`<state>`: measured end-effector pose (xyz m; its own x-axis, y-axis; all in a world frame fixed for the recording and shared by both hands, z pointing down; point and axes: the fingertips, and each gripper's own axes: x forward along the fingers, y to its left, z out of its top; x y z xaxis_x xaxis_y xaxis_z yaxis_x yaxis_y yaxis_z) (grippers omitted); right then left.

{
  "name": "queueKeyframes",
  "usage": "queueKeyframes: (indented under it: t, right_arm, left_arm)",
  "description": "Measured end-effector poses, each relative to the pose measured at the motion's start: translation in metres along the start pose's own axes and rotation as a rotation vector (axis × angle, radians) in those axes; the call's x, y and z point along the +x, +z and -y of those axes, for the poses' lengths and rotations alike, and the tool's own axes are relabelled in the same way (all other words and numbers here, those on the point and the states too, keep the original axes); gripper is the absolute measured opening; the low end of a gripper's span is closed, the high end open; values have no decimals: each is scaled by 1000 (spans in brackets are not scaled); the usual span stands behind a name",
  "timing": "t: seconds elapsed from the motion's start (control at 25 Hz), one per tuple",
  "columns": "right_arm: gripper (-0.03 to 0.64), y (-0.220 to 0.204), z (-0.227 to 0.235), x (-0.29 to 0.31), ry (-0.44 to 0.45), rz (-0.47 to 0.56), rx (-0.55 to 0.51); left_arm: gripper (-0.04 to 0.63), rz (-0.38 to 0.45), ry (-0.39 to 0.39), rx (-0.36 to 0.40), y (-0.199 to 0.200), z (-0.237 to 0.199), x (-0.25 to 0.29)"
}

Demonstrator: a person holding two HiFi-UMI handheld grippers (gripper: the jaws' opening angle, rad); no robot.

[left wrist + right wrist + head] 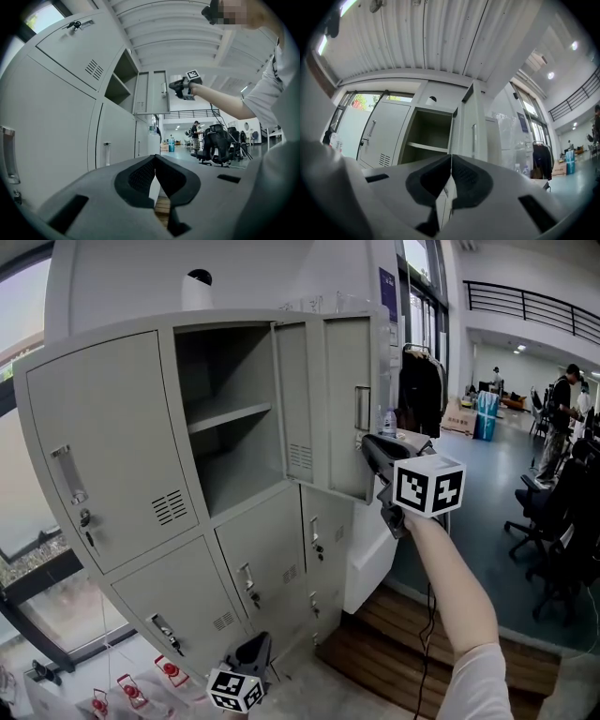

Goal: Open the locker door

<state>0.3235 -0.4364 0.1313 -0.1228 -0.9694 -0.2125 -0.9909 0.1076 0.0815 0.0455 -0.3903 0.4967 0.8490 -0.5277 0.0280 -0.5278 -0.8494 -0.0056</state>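
The grey locker has its upper middle door swung open toward me, and a bare shelf shows inside the compartment. My right gripper is held up just right of that door, below its recessed handle. Its jaws are shut with nothing between them. In the right gripper view the gripper faces the door and the compartment. My left gripper hangs low by the bottom lockers. It is shut and holds nothing.
The other locker doors are closed, with keys in their locks. Red-tagged items lie on the floor at lower left. A wooden step lies right of the locker. Office chairs, a clothes rack and a person stand beyond.
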Motion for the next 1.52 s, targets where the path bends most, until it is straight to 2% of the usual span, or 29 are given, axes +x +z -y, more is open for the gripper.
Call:
queueKeyframes:
  t: [0.2, 0.44, 0.68, 1.04, 1.2, 1.44, 1.52]
  right_arm:
    - [14, -19, -23, 4, 44, -23, -19]
    - [13, -68, -64, 9, 101, -58, -52]
    - [12, -127, -106, -11, 166, -33, 87]
    - [12, -234, -162, -59, 168, -49, 172]
    - [12, -260, -187, -78, 171, -50, 271]
    - [12, -291, -221, -95, 189, -70, 193]
    - [12, -302, -230, -99, 198, -95, 202]
  left_arm:
    - [5, -3, 5, 0, -1, -1, -1]
    - [5, 2, 33, 1, 2, -12, -9]
    - [5, 5, 67, 3, 3, -22, -20]
    - [5, 8, 111, -12, 2, -34, -34]
    - [5, 7, 129, -10, 2, -35, -38]
    - [5, 4, 169, -27, -6, -40, -50]
    - [5, -2, 187, -19, -7, -41, -54]
